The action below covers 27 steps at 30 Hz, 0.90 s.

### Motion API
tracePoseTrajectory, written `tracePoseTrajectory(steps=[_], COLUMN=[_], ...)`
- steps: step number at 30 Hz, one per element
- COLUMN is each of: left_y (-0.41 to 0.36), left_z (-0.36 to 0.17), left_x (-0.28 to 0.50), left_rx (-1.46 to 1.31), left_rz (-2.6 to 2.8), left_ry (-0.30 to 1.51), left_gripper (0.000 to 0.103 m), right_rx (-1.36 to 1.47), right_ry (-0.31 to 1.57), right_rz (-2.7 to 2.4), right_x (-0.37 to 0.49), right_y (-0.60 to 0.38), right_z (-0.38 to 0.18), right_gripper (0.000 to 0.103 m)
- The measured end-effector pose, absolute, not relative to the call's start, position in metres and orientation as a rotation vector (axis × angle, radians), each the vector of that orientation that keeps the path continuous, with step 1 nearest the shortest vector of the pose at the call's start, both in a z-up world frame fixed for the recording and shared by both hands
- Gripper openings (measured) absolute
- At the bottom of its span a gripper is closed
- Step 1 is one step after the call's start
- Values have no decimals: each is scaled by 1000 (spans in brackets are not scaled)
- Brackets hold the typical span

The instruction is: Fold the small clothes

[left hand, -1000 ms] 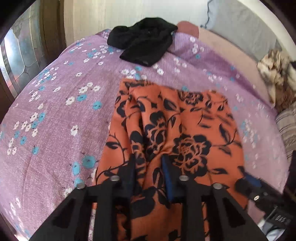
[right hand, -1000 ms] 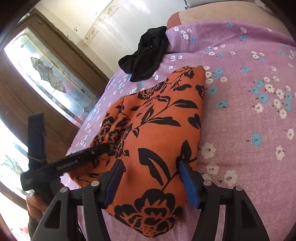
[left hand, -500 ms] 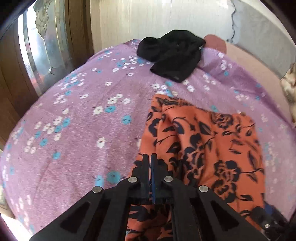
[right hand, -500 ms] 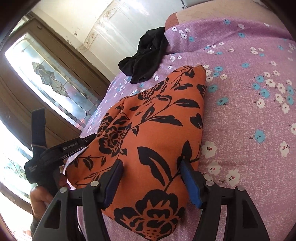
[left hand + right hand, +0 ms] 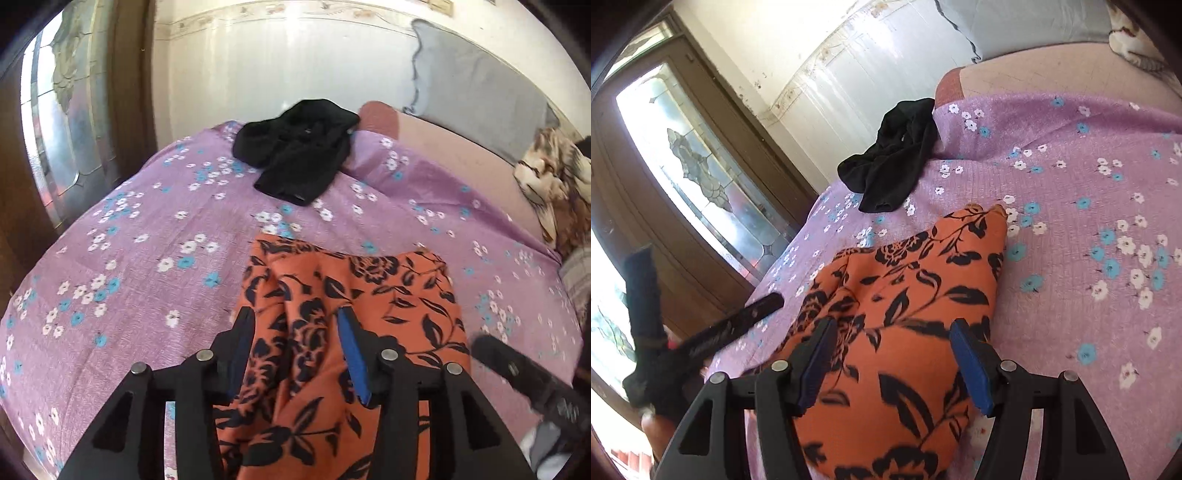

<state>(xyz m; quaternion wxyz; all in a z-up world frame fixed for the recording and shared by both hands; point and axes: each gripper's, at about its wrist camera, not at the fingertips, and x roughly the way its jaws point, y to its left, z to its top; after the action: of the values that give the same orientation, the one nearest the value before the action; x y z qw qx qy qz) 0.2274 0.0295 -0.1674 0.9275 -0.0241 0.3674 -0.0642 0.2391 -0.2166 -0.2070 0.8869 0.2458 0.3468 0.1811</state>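
An orange garment with black flowers lies folded on the purple flowered bedsheet. My left gripper hovers over its near left part. Its jaws are opening, with cloth lying between the blue pads, and the pads do not press on it. In the right wrist view my right gripper stands open above the near end of the orange garment, its pads apart from the cloth. The left gripper shows there as a blurred black bar at the garment's left side. The right gripper's finger shows blurred at the lower right of the left view.
A crumpled black garment lies at the far end of the bed. A brown patterned cloth and grey padding are at the right. A wooden door with leaded glass stands close to the bed's left edge.
Half a second ago the left gripper was shut on a fold of the orange garment; now its jaws are apart and it has lifted. The right gripper rose slightly and stayed open.
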Motion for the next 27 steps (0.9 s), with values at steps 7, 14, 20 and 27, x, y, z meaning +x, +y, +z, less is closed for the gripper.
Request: tracePoseTrajectory(steps=[7,14,20,27], left_y=[6,14,34,52], left_z=[-216,-209,-208,-212], left_x=[245,243,244,244], left_rx=[97,76,-15,-115], left_rz=[-153,-164,-196,-257], left_ry=[999,991,1017,1048], left_gripper=[56,59,61,61], right_rx=[754,766,672,755], right_ry=[919,971,946,988], right_rz=[402,362,397,433], right_x=[312,318,315,332], right_y=[-222,-225,-193,-153], right_z=[-261,-252,-217,-222], right_gripper=[62,59,61,60])
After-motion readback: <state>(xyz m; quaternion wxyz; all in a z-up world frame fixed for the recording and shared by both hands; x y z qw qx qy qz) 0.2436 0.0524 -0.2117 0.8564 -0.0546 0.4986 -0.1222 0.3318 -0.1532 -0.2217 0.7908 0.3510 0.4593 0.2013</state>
